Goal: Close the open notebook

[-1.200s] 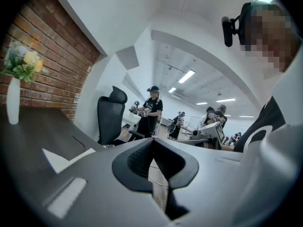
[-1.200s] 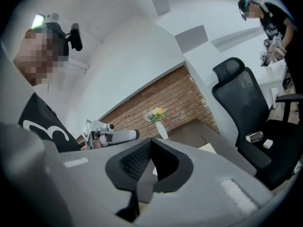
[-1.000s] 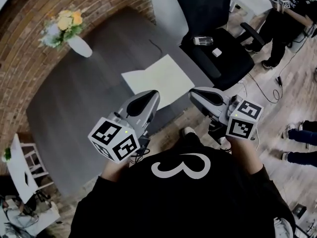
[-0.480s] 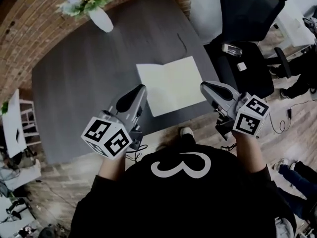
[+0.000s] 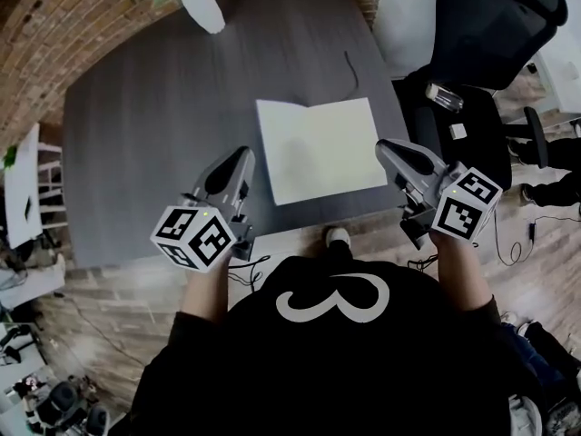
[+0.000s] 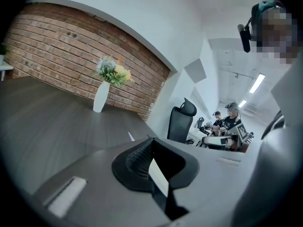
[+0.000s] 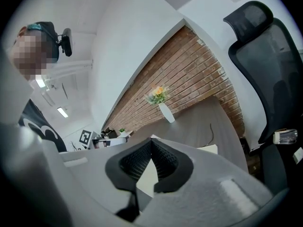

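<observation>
Tongs first: left gripper (image 5: 243, 153) pinched tip to tip, nothing in its grip; right gripper (image 5: 383, 145) likewise closed and holding nothing. In each gripper view, ribbed black pads meeting at the tips, with a sliver of white page showing behind them.

Between the two, notebook (image 5: 318, 148), open and flat, both blank white pages up, fold running away from the person. Lying on the right part of the table (image 5: 154, 125), near its front edge. Touched by neither gripper: left one over bare dark tabletop to the notebook's left, right one just beside its near right corner, by the table's edge.

Beyond the notebook, thin dark cord (image 5: 349, 66) lying on the tabletop. At the far edge, white vase (image 5: 201, 7) with flowers, close to the brick wall (image 5: 36, 25).

Right of the table, black office chair (image 5: 481, 34), with a clear bottle-like thing (image 5: 443, 96) and a small white thing (image 5: 457, 131) on its seat.

Nearest the camera, black shirt (image 5: 327, 352) with a white looped figure, and a shoe (image 5: 338, 237) on the wooden floor (image 5: 91, 307) below the table's front edge.
</observation>
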The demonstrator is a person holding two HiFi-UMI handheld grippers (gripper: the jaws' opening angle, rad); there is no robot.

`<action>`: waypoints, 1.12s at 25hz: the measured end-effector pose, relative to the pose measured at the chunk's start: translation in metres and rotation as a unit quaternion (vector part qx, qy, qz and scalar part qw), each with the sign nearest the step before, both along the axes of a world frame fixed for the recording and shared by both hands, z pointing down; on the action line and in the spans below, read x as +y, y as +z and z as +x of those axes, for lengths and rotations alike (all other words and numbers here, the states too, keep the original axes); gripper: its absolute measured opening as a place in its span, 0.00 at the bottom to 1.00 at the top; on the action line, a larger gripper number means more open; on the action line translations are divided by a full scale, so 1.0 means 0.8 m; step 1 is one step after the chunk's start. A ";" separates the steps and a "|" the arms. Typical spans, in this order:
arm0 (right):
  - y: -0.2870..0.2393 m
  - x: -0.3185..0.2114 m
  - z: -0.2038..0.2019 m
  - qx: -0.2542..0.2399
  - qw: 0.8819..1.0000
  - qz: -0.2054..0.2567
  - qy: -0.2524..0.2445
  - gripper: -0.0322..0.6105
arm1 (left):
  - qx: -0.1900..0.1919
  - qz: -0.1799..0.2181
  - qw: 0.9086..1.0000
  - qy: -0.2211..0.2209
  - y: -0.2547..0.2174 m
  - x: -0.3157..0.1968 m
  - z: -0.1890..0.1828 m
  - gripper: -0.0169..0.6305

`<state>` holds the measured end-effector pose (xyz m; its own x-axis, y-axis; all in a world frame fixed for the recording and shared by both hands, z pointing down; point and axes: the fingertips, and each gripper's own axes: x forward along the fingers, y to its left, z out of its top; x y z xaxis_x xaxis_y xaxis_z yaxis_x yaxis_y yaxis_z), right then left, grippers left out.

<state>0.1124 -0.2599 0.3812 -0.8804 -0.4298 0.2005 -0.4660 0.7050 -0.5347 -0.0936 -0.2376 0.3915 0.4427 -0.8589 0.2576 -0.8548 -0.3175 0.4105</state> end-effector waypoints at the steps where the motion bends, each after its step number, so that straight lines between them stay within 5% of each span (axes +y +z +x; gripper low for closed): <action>1: 0.001 0.000 0.002 0.001 1.000 0.000 -0.002 0.05 | -0.003 -0.004 1.000 -0.006 0.008 0.002 -0.002 0.05; 15: 0.012 0.005 0.025 0.017 1.000 0.001 -0.015 0.05 | -0.003 -0.066 0.997 -0.034 0.098 0.020 -0.005 0.05; 28: 0.021 0.015 0.032 0.023 1.000 -0.009 -0.010 0.05 | 0.012 -0.069 0.997 -0.018 0.109 0.016 0.008 0.05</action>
<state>0.1377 -0.2479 0.3982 -0.8784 -0.4079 0.2492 -0.4764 0.7047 -0.5257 -0.0869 -0.2248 0.4786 0.4198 -0.8312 0.3644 -0.8537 -0.2254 0.4694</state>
